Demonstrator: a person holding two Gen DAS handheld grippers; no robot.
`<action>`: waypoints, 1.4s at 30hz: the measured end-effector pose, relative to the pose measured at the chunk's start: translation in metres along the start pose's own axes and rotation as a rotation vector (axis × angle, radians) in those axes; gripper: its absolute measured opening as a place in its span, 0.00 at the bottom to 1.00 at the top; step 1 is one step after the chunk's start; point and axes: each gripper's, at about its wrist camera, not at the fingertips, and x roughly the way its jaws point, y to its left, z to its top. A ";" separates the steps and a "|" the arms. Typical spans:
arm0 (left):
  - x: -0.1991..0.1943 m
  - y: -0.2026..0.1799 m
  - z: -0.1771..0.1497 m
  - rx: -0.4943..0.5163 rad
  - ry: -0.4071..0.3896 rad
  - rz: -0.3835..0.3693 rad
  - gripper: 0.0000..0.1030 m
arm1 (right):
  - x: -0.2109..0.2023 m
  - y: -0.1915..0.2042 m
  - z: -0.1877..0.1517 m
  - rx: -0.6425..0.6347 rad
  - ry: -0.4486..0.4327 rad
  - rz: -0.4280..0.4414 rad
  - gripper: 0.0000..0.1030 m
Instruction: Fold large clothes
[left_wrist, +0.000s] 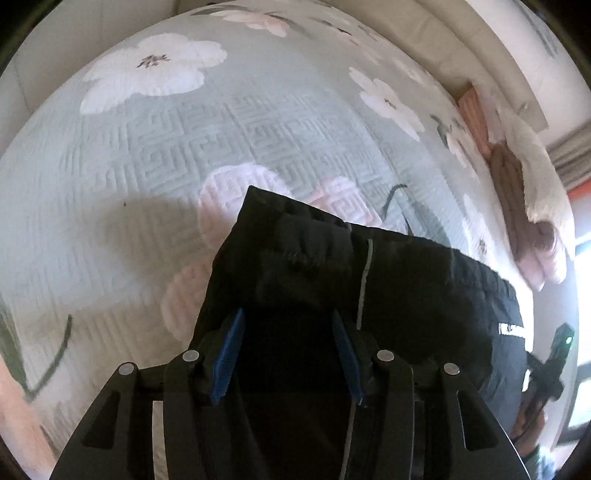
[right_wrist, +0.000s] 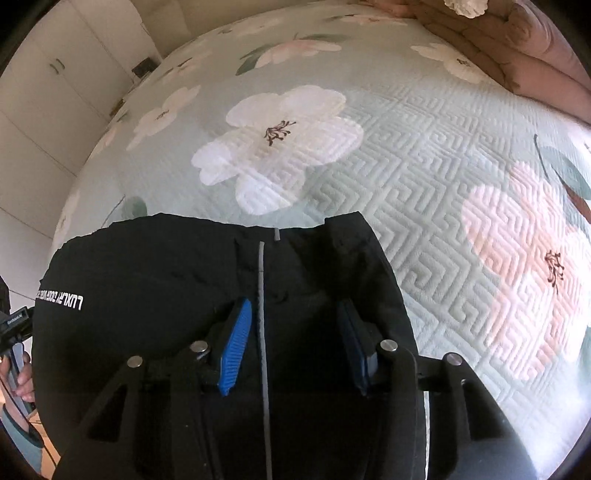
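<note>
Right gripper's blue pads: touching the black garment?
Cannot tell. In the right wrist view the right gripper straddles the black garment, no pad contact plainly visible.

A bed (right_wrist: 424, 155) fills most of both views, covered by a pale green quilted bedspread (left_wrist: 229, 140) stitched in a square maze pattern and printed with large white and pink flowers and dark green leaves. Along its far edge lies a bunched pink blanket (right_wrist: 517, 48) with a white fluffy item (left_wrist: 539, 177) on it, and a padded cream headboard (left_wrist: 436, 48) curves behind. White wardrobe doors (right_wrist: 55, 85) with small handles stand past the bed's other side, and bright daylight enters from a window (left_wrist: 581, 258) beside grey curtains (left_wrist: 572, 155).
</note>
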 end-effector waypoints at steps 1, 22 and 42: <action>0.000 -0.001 0.000 0.011 0.002 0.002 0.50 | 0.000 -0.002 0.002 0.000 0.000 0.003 0.50; -0.097 0.008 -0.086 0.114 -0.017 -0.036 0.50 | -0.086 -0.006 -0.084 -0.037 0.036 -0.064 0.77; -0.016 0.087 -0.114 -0.283 0.203 -0.522 0.58 | -0.025 -0.045 -0.089 0.109 0.172 0.345 0.91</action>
